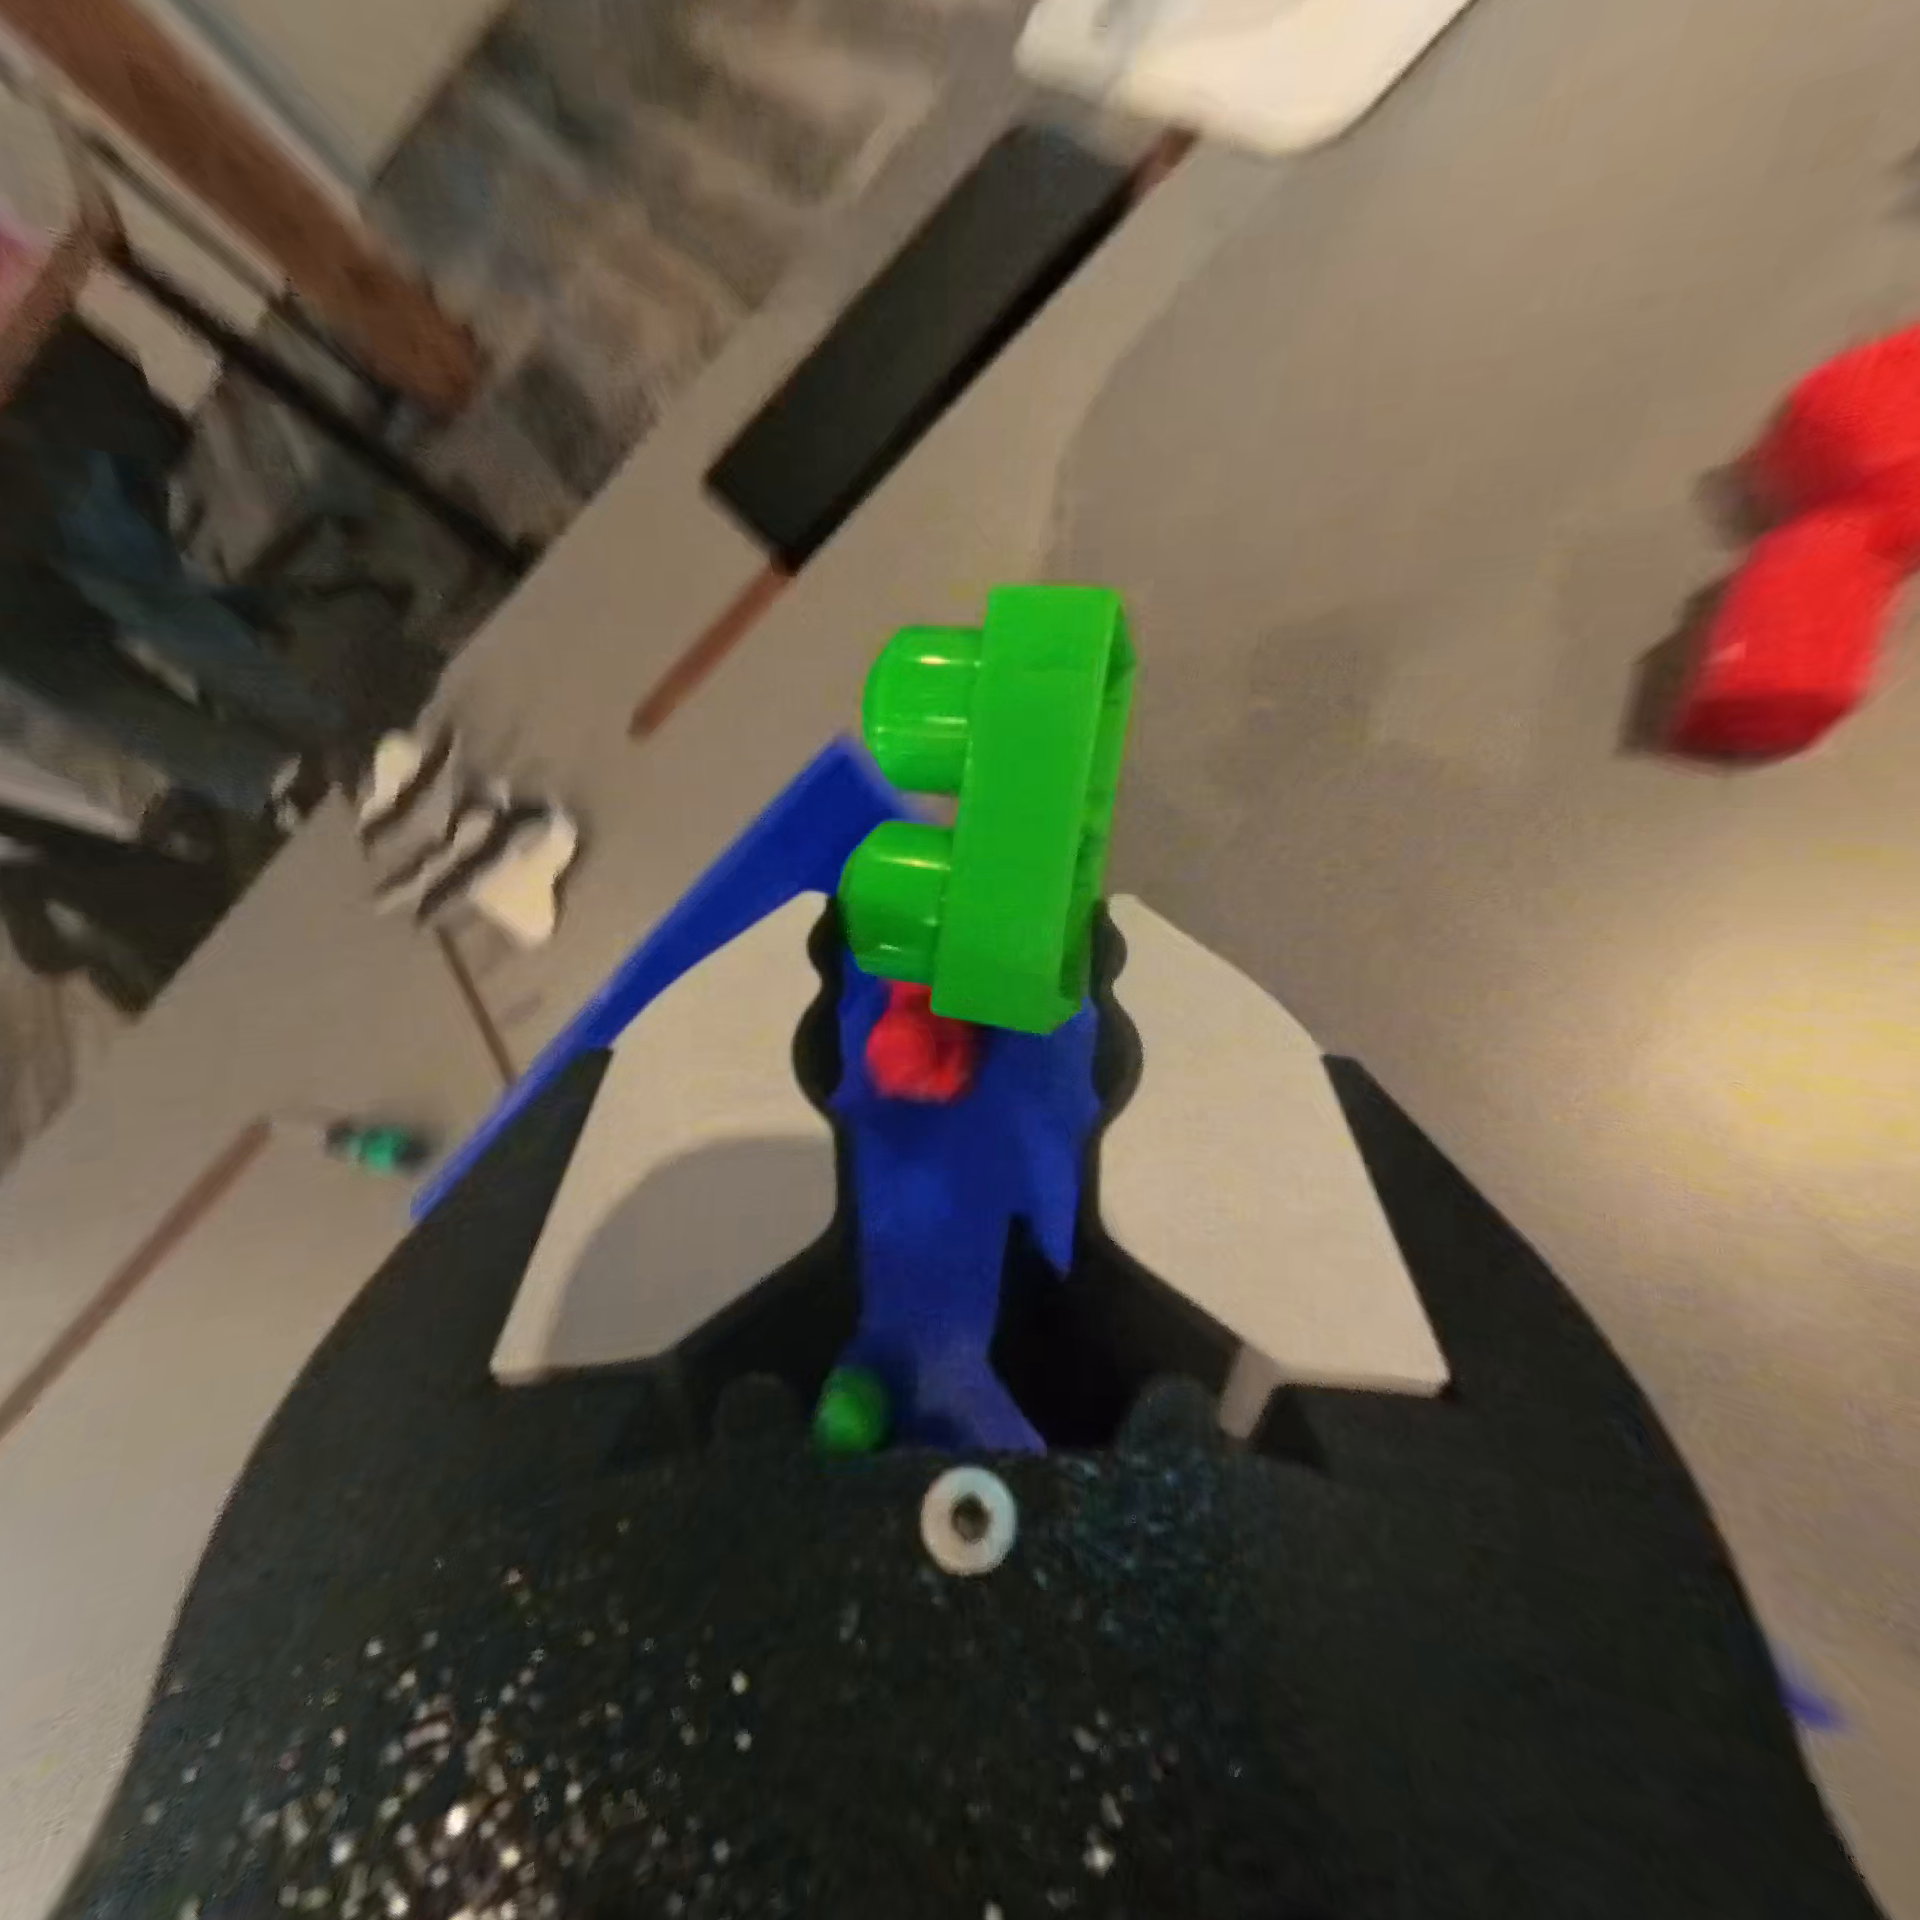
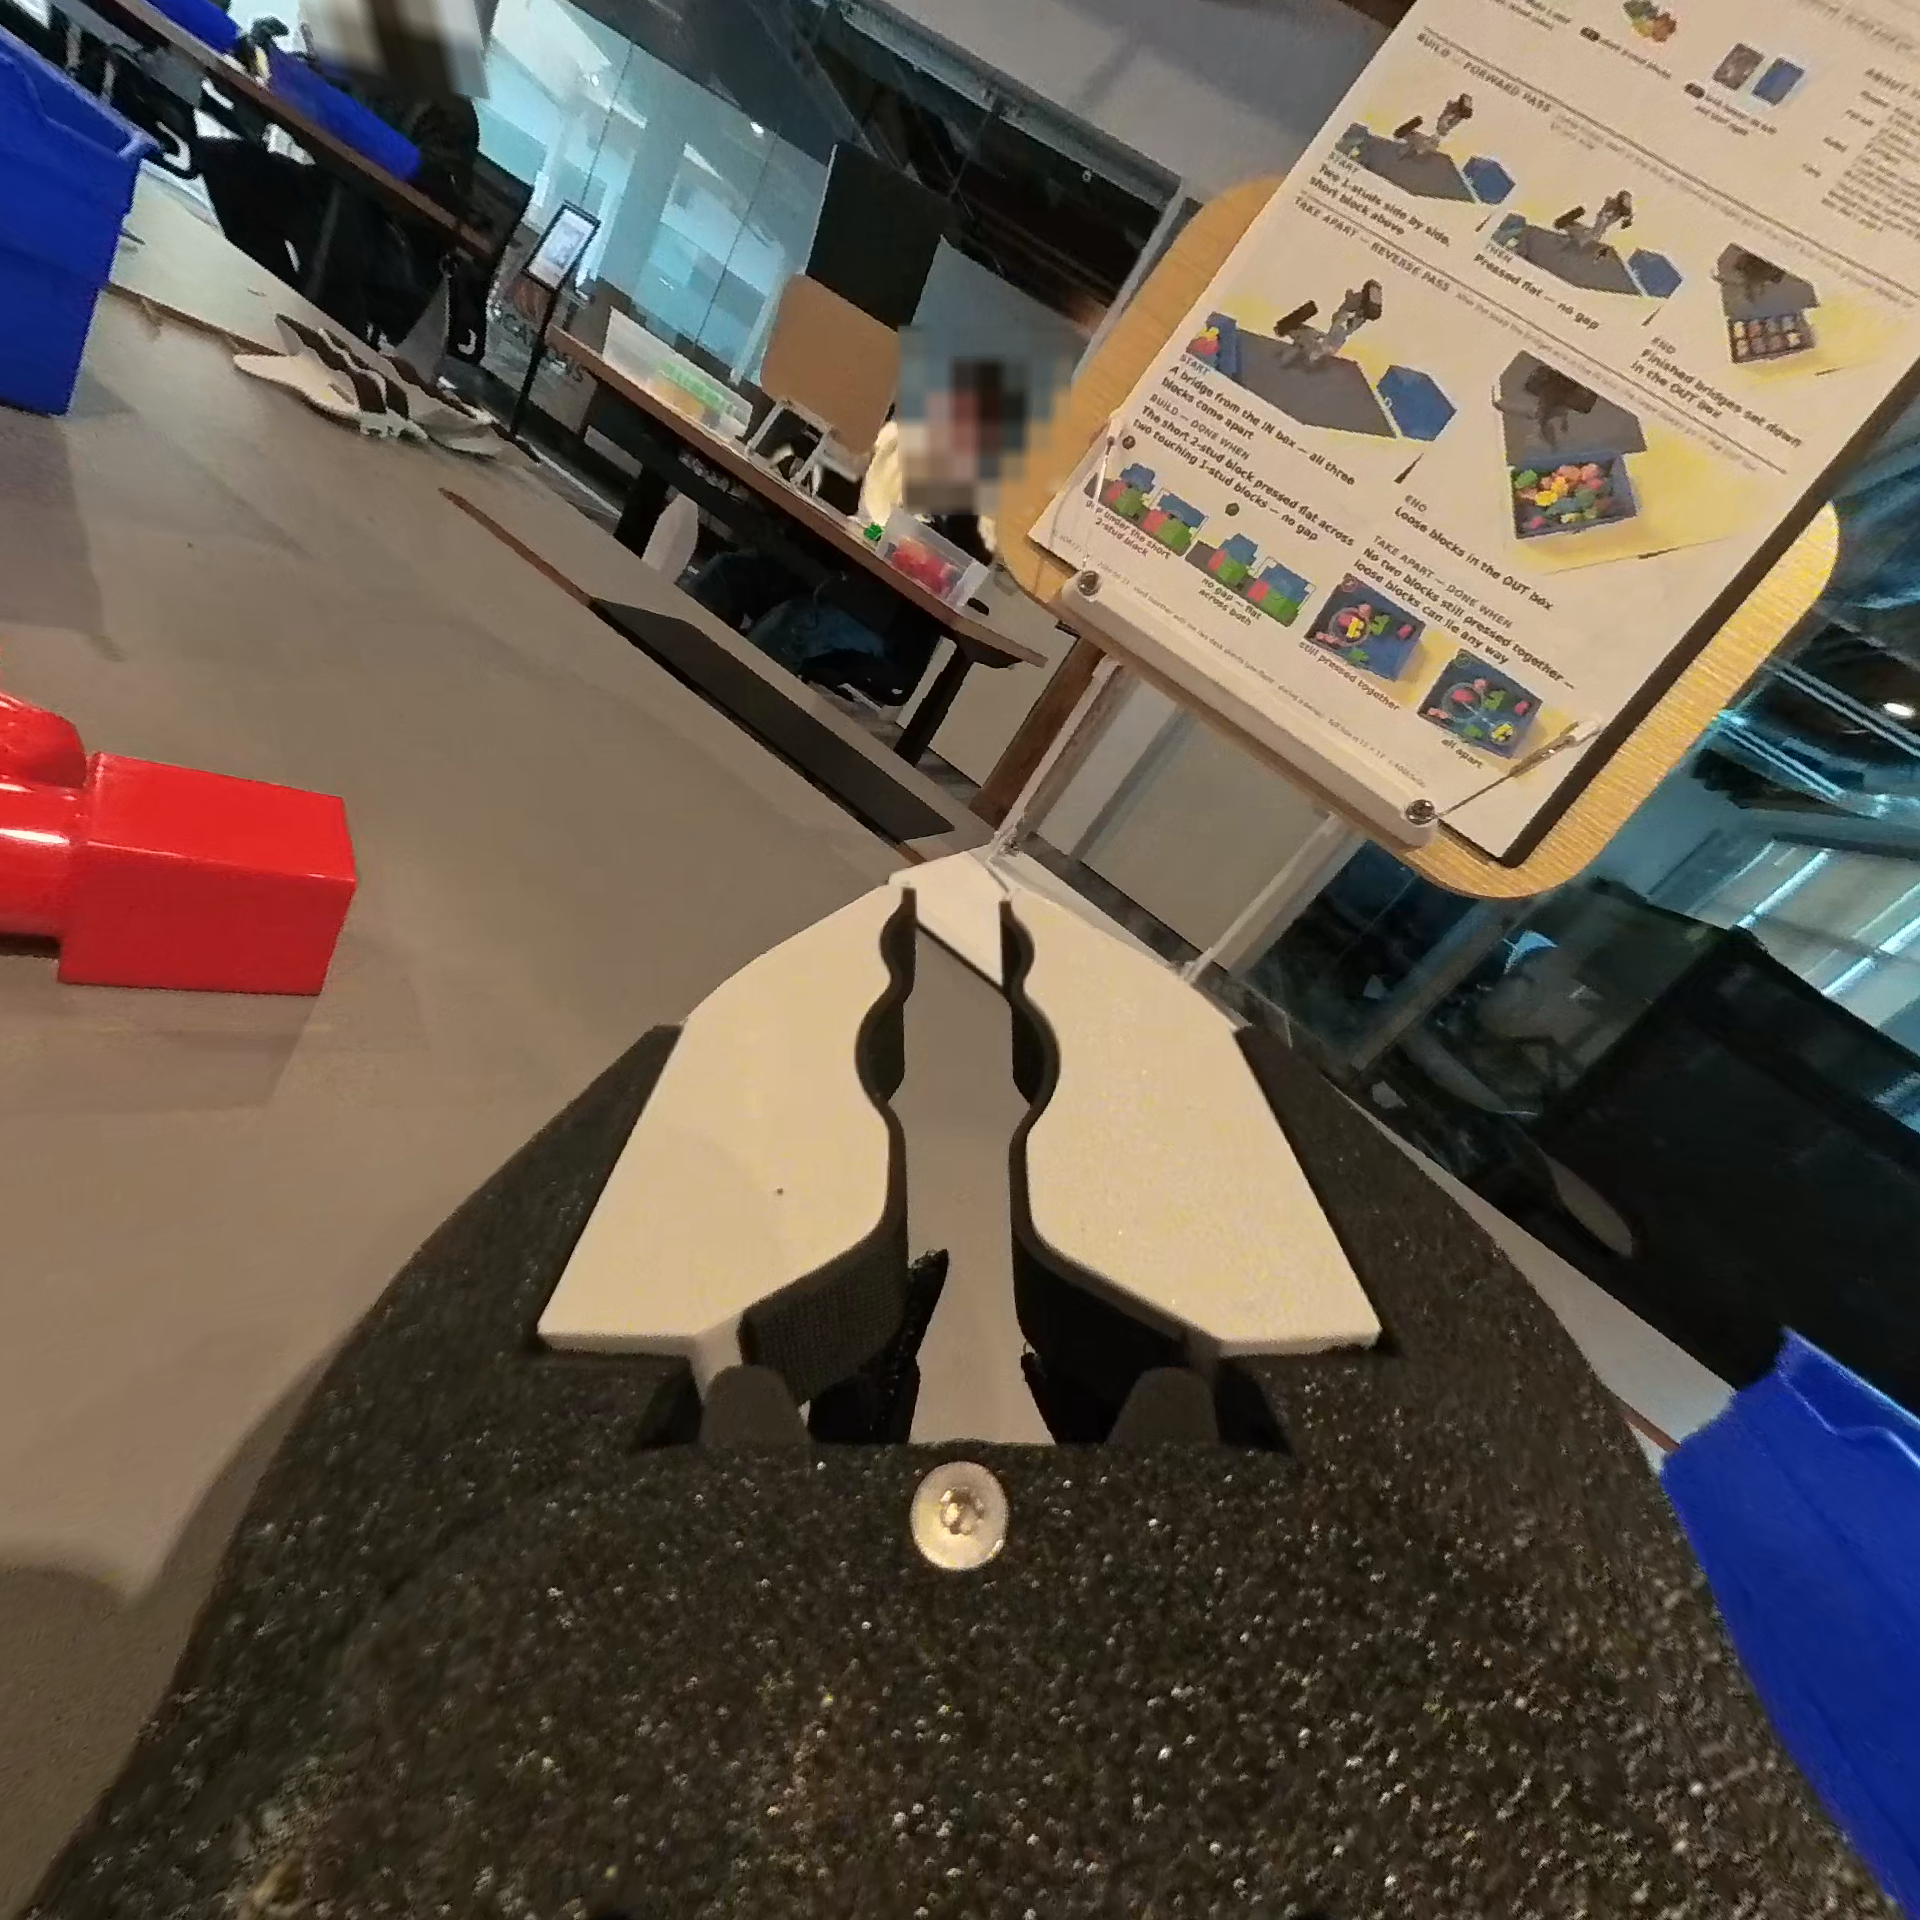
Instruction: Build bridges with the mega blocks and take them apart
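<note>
My left gripper (image 1: 971,914) is shut on a green two-stud block (image 1: 1023,810), which stands on edge between the fingertips with its studs pointing left. Below it a blue bin (image 1: 717,945) shows between the fingers, with a red block (image 1: 914,1049) and a small green block (image 1: 852,1408) inside. Red blocks (image 1: 1818,582) lie blurred on the grey table at the right. My right gripper (image 2: 958,914) is shut and empty, low over the table. A red block (image 2: 208,883) lies on its side to its left.
An instruction sheet on a stand (image 2: 1507,364) rises at the table's far right edge. One blue bin (image 2: 52,239) is at the far left, another blue bin (image 2: 1818,1558) close at the lower right. Black-and-white paper pieces (image 2: 384,395) lie farther back. One gripper's finger ends stand about 40 centimetres off the other's.
</note>
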Action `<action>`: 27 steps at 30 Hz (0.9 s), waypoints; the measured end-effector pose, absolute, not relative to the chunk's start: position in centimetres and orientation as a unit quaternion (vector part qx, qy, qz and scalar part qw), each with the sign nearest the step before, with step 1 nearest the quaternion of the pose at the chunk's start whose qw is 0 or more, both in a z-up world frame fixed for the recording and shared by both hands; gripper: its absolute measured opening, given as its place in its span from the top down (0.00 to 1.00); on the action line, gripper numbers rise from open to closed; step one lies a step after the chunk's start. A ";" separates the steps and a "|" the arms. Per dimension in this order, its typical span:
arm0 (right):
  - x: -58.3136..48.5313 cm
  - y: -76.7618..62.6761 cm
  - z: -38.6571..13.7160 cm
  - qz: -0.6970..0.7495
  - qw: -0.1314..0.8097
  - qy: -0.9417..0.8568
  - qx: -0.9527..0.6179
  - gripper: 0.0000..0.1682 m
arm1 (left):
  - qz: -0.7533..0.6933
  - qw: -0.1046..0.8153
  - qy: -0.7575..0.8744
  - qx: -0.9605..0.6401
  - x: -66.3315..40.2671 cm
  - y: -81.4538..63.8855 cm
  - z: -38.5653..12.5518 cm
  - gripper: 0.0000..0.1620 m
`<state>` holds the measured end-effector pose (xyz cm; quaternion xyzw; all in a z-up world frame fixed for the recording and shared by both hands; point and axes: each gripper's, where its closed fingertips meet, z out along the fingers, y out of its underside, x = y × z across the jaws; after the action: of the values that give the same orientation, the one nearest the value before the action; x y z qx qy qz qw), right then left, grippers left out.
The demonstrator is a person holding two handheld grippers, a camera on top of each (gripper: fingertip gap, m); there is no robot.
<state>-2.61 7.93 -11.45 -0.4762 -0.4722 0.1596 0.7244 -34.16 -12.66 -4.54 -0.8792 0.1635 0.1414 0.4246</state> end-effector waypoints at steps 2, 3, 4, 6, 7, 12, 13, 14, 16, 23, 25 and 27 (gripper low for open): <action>-2.3 8.1 -11.1 0.163 0.730 -0.459 -0.479 0.91 | 0.124 0.444 0.220 -0.860 -28.3 -10.9 -3.0 0.72; -2.0 8.3 -11.0 0.165 0.733 -0.451 -0.482 0.91 | 0.110 0.437 0.255 -0.856 -25.1 -10.1 -3.2 0.72; -1.8 8.5 -10.8 0.166 0.735 -0.444 -0.484 0.91 | 0.090 0.419 0.295 -0.854 -21.9 -9.6 -4.1 0.72; -1.2 8.9 -10.5 0.163 0.741 -0.431 -0.489 0.91 | 0.058 0.373 0.369 -0.849 -15.9 -8.5 -6.7 0.72; -0.9 9.1 -10.4 0.162 0.743 -0.424 -0.491 0.91 | 0.053 0.353 0.398 -0.845 -13.5 -7.9 -8.2 0.72; 1.0 10.4 -9.8 0.132 0.756 -0.407 -0.496 0.91 | 0.040 0.303 0.455 -0.836 -5.8 -3.3 -14.6 0.72; 1.4 10.7 -9.8 0.123 0.758 -0.403 -0.498 0.91 | 0.039 0.298 0.458 -0.837 -4.8 -2.4 -15.5 0.72; 1.8 11.1 -9.7 0.117 0.759 -0.400 -0.500 0.91 | 0.040 0.292 0.460 -0.838 -4.1 -1.5 -16.3 0.72; 2.7 11.8 -9.6 0.103 0.762 -0.390 -0.507 0.91 | 0.046 0.277 0.461 -0.842 -3.0 0.1 -17.7 0.72; 6.3 15.0 -10.2 0.063 0.753 -0.312 -0.576 0.91 | 0.015 0.267 0.424 -0.865 -1.0 5.6 -20.5 0.72; 6.6 15.2 -10.1 0.065 0.754 -0.305 -0.578 0.91 | -0.015 0.287 0.397 -0.872 -0.2 6.6 -20.6 0.56; 6.6 15.1 -10.1 0.067 0.754 -0.307 -0.576 0.91 | -0.036 0.300 0.370 -0.879 -0.1 6.6 -20.3 0.35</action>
<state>6.57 15.11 -10.06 -0.5764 -0.3070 0.0671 0.7543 -0.13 6.55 -20.34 -0.8786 0.3698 -0.0355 0.3001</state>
